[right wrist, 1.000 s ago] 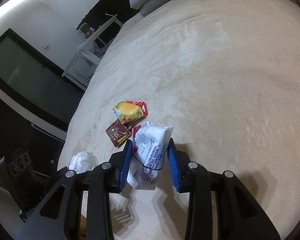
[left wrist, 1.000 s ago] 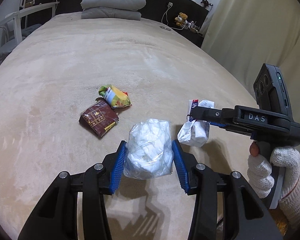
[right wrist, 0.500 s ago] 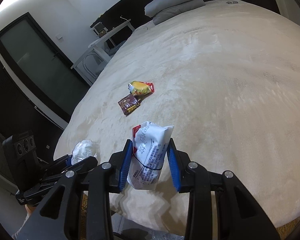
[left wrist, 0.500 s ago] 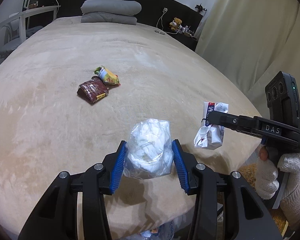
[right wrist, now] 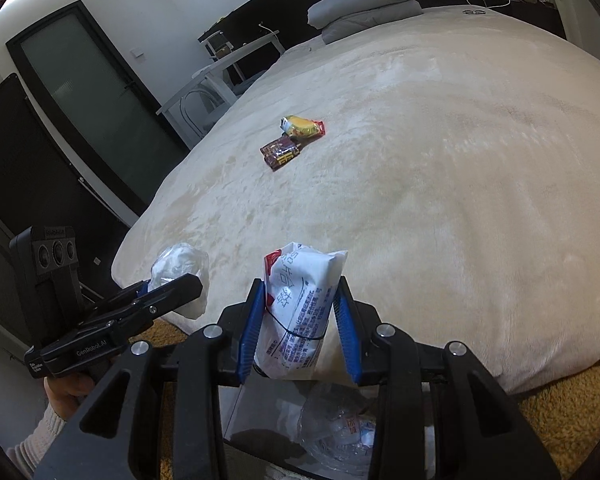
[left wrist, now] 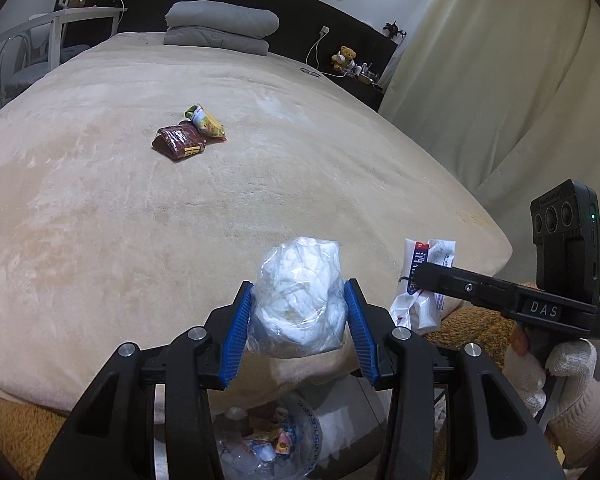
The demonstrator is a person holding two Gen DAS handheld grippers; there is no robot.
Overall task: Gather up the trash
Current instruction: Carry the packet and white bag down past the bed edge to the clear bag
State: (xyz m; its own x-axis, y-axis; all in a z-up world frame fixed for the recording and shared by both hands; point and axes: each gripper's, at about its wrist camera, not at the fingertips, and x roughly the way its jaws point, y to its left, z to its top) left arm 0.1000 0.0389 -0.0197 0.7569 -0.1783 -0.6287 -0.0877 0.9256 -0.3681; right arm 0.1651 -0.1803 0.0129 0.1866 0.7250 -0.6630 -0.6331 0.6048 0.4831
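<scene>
Bin: a trash bin (left wrist: 300, 436) with a clear liner sat on the floor at the foot of the bed (left wrist: 140, 240), below both tools; it held crumpled clear plastic and small coloured wrappers (left wrist: 268, 440)
Left tool: the left tool (left wrist: 298, 312) was clamped on a clear bag of white tissue (left wrist: 300, 300), held in the air over the bed's edge, above the bin
Right tool: the right tool (right wrist: 300, 312) gripped a white printed packet (right wrist: 296, 312) with a black band round it, upright between the blue pads (right wrist: 252, 332), also above the bin (right wrist: 332, 428)
Left on the bed: 2 wrappers lay touching, well apart from both tools; a brown packet (left wrist: 178, 144) and a yellow-green packet (left wrist: 206, 124)
Around: grey folded bedding (left wrist: 220, 28) lay at the far end; a curtain (left wrist: 500, 80) hung to the right; a white chair (left wrist: 28, 52) stood on the left; an orange rug (right wrist: 560, 420) lay by the bed
</scene>
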